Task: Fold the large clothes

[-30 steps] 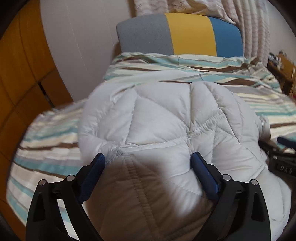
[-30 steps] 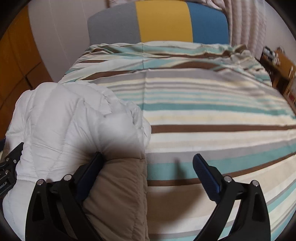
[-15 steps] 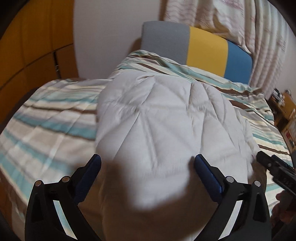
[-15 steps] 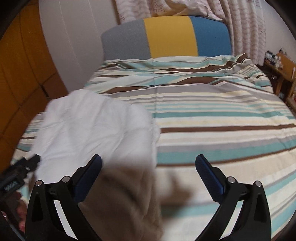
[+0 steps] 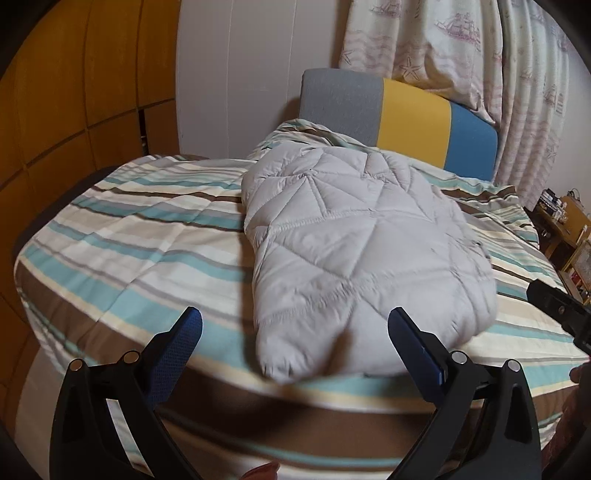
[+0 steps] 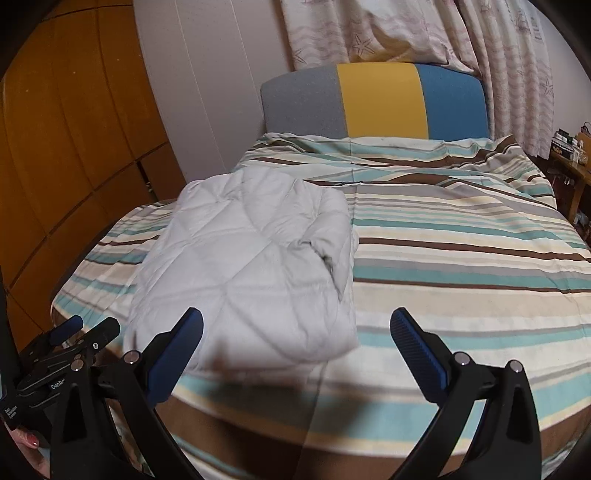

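A pale grey quilted puffer jacket [image 5: 354, 251] lies folded into a long bundle on the striped bed [image 5: 122, 266]; the right wrist view shows the jacket [image 6: 251, 273] on the bed's left part. My left gripper [image 5: 293, 332] hangs open in front of the bundle's near end, above the bed's front edge, holding nothing. My right gripper [image 6: 295, 332] is open too, raised off the cover just right of the jacket's near corner. The left gripper [image 6: 79, 334] shows at that view's lower left, and the right gripper [image 5: 561, 310] at the left view's right edge.
The bed's striped cover [image 6: 461, 258] spreads flat to the right of the jacket. A grey, yellow and blue headboard [image 6: 376, 99] stands at the far end under patterned curtains [image 6: 369, 33]. Wooden panelling [image 5: 66, 92] lines the left, and a cluttered wooden shelf [image 6: 572, 155] the right.
Both grippers have pulled back and up from the jacket, which they were pressing on a second ago. The jacket now lies alone on the bed, farther from both cameras.
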Motion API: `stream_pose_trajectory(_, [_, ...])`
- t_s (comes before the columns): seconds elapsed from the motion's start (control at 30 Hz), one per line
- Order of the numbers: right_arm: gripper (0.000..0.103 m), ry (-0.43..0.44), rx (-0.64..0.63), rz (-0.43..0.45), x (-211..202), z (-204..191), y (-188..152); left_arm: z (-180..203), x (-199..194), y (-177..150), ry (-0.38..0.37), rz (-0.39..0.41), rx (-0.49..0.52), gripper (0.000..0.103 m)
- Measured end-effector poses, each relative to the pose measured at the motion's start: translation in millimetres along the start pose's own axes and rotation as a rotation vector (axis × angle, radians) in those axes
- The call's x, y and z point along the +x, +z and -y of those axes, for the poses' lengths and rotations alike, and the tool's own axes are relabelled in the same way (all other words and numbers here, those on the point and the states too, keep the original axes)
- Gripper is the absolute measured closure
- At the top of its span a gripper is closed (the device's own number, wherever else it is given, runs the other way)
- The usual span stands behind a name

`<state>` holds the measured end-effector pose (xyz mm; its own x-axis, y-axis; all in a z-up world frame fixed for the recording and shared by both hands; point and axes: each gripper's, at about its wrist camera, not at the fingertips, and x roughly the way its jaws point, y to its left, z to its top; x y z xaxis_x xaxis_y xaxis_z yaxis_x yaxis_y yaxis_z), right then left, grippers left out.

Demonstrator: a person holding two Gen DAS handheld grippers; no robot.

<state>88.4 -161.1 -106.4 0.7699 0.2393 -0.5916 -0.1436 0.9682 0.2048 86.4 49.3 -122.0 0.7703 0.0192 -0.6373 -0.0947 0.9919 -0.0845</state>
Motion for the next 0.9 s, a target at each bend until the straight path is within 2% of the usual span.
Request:
stream_pose_trajectory(0.2, [0.002, 0.008, -0.023, 0.015, -32.9, -6.8, -21.3, 1.4, -28.1, -14.6, 0.016, 0.002, -0.023, 0.003])
stream_pose_trajectory(0.43, [0.002, 0.018, -0.051, 0.043, -61.2, -16.0, -35.5, 6.3, -57.4, -25.6, 0.025, 0.048, -0.001, 0.003])
stream_pose_trajectory(0.63, [0.002, 0.021, -0.066, 0.06, -70.1, -21.2, -38.1, 14.4, -75.5, -27.7, 0.031, 0.095, 0.029, 0.003])
stream_pose_trajectory(0.9, [0.002, 0.027, -0.063, 0.053, -69.7, -22.2, -40.7, 14.9, -79.5, -27.2, 0.022, 0.1, 0.022, 0.003])
